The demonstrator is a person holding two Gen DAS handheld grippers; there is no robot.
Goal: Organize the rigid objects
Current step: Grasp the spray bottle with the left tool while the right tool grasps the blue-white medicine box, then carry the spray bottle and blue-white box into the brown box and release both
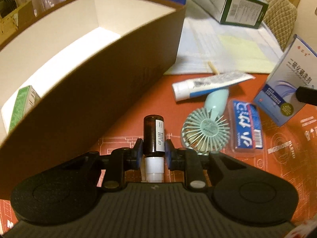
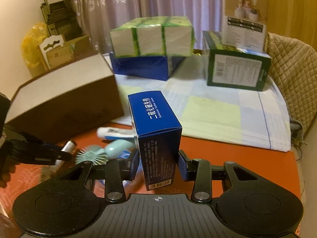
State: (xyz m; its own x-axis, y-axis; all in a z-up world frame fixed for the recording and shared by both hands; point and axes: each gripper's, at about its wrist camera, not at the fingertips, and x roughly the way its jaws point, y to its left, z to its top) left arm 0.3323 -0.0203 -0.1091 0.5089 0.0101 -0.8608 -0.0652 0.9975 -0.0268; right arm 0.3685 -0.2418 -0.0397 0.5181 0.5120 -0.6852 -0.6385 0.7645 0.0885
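Brown vial (image 1: 153,136), pinched near its neck by the left tongs (image 1: 154,148), could swivel loose; right tongs (image 2: 158,161) clamp the blue carton (image 2: 156,136), which may tilt.

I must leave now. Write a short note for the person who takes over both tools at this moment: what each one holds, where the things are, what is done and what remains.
Left tool: shut on the brown vial, low over the red mat, beside the brown storage box.
Right tool: shut on the blue carton, which stands upright between its pads.
Done: one green packet lies inside the storage box.
Left: put the vial and the carton in the box, then the white tube, the mint hand fan and the blue gum pack, all on the mat. The tube rests across the fan's handle.
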